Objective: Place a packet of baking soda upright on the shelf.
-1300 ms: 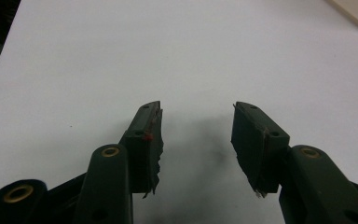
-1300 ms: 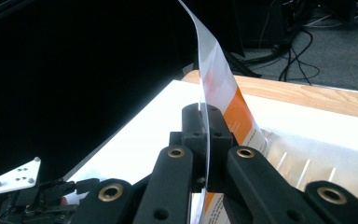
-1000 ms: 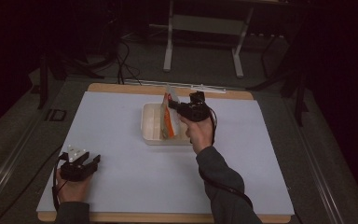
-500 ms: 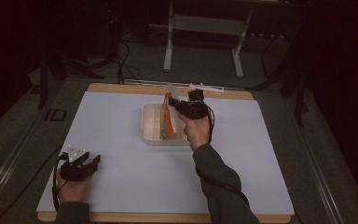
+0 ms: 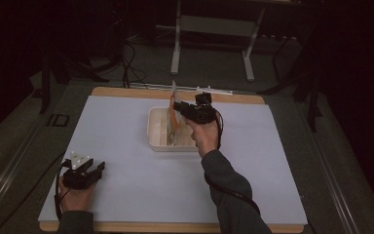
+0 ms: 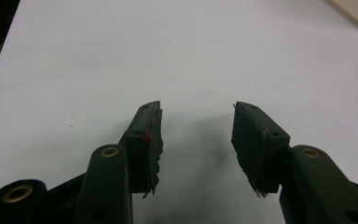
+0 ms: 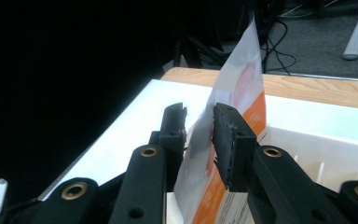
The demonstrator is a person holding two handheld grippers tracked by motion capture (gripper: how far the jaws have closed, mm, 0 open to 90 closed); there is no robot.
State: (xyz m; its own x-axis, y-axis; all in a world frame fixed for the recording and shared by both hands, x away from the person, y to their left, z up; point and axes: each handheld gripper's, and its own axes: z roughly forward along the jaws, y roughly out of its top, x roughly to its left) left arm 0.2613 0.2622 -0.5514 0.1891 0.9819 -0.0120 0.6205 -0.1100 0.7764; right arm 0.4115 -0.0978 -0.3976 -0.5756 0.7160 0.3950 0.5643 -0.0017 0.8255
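The right gripper (image 5: 179, 105) pinches a white-and-orange packet (image 7: 233, 112) standing on edge inside the white tray (image 5: 157, 141) — its jaws closed on the packet's upper part, with a thin gap showing at the left jaw. Well off the tray's near-left corner, the left gripper (image 6: 196, 135) rests on the table (image 5: 126, 195), jaws apart and empty. With so light a hold, the floppy packet could slip or buckle — or catch the tray's wall and drag it.

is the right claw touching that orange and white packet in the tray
Touching. The right gripper view shows the right claw with one jaw pressed against the packet, which stands between its jaws.
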